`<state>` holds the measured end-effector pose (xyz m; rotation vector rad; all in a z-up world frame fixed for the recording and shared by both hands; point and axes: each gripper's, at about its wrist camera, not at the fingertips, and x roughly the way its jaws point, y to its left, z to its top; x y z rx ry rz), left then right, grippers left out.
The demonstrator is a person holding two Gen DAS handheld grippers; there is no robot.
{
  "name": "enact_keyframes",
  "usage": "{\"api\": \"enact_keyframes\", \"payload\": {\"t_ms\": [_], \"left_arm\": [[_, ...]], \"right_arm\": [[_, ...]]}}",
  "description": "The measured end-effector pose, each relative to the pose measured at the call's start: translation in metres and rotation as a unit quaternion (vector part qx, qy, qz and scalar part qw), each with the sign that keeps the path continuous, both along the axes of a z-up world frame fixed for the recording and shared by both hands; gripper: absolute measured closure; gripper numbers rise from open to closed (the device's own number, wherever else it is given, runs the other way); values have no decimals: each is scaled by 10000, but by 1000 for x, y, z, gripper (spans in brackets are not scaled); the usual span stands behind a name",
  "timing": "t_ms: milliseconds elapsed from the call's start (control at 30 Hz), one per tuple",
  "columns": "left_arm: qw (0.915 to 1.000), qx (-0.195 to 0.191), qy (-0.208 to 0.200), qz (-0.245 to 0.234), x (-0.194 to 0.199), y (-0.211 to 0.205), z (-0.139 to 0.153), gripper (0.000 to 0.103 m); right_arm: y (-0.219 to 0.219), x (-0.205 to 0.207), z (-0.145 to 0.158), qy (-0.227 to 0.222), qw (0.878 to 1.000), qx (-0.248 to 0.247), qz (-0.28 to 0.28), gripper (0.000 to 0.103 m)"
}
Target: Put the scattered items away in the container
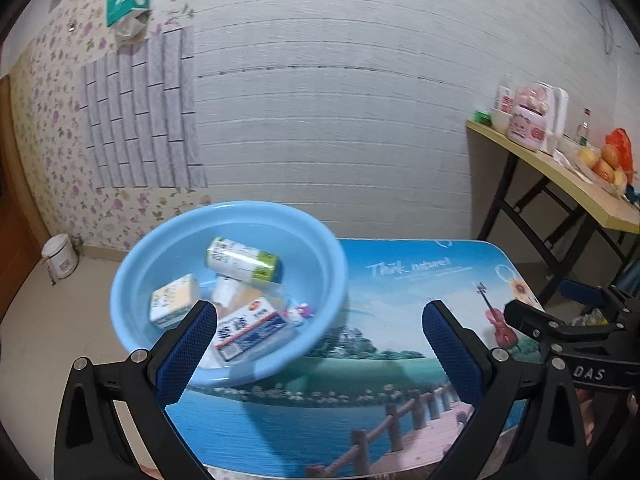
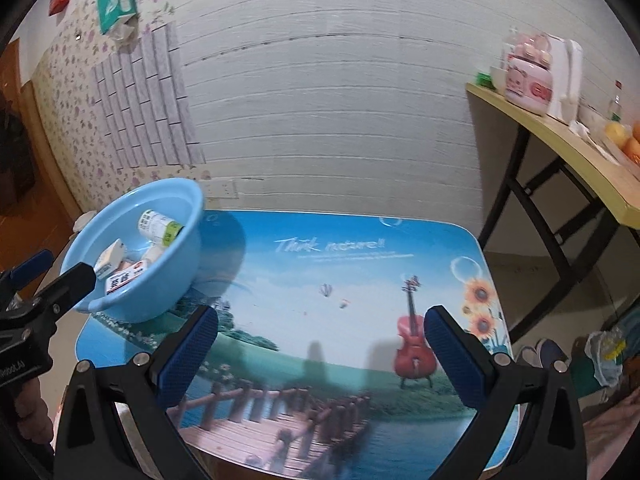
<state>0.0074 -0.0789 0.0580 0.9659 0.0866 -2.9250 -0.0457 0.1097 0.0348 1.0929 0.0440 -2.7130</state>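
Sitting on the printed table by a white wall, the basin holds boxes; both grippers gape.

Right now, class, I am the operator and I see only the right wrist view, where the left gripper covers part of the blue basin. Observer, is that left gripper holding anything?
Observer: No. In the left wrist view, the left gripper stands open with nothing between its fingers.
Operator: What lies in the basin where my view is blocked?
Observer: By the near wall of the blue basin, a small pink-and-purple item lies right beside the red-and-blue box.
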Motion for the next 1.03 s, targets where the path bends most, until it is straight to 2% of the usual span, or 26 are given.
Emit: {"api": "enact_keyframes", "payload": {"t_ms": [167, 600, 800, 1033], "left_arm": [[9995, -174, -29, -269, -2, 17, 0, 0], [9990, -45, -434, -137, -13, 13, -8, 0], [9983, -179, -543, -86, -14, 15, -10, 0], [9985, -118, -537, 21, -13, 12, -10, 0]], "right_arm": [[11, 1, -2, -21, 9999, -39, -112, 0], [16, 1, -9, -89, 9996, -21, -269, 0], [17, -1, -12, -122, 9995, -25, -305, 0], [15, -1, -13, -134, 9996, -14, -261, 0]]}}
